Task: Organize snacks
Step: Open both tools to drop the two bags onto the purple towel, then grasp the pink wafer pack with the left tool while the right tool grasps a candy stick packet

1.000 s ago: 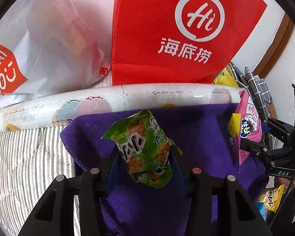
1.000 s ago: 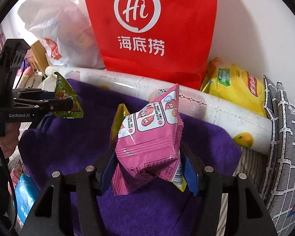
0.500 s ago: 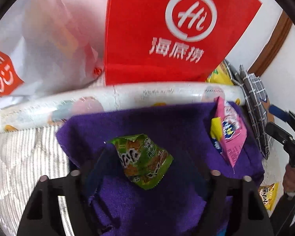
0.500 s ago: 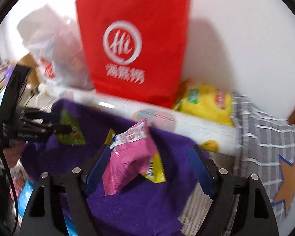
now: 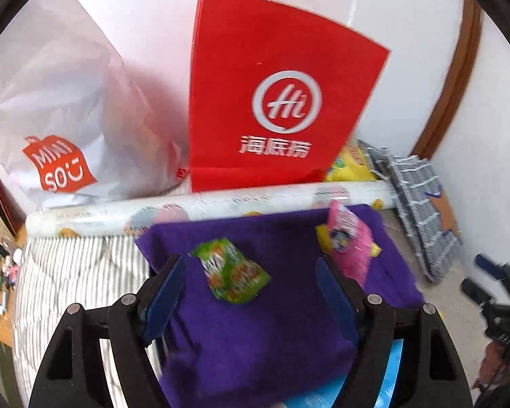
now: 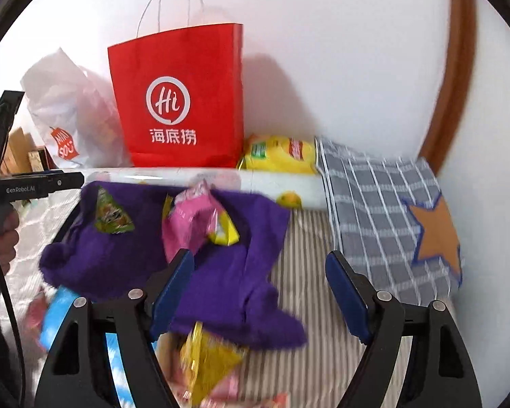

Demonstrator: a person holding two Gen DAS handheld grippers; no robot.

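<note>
Both grippers empty, jaws spread, above a purple cloth carrying snack packets.

The left gripper (image 5: 250,292) stood with its jaws spread wide, nothing between them; the green foil snack packet (image 5: 233,273) lay on the purple fleece cloth (image 5: 265,333) in the gap ahead of the blue pads, touching neither. The right gripper (image 6: 260,294) was likewise spread and empty. The pink snack packet (image 6: 188,221) and a small yellow packet (image 6: 224,229) lay together on the cloth's right part (the two touching, blurred in both views). Behind the cloth lay a white patterned plastic roll (image 5: 221,204); behind that stood a red paper shopping bag (image 6: 183,102) and a white plastic bag (image 5: 68,129). A yellow crinkled packet (image 6: 207,360) lay near the right gripper on the striped bedding (image 6: 319,306).
</note>
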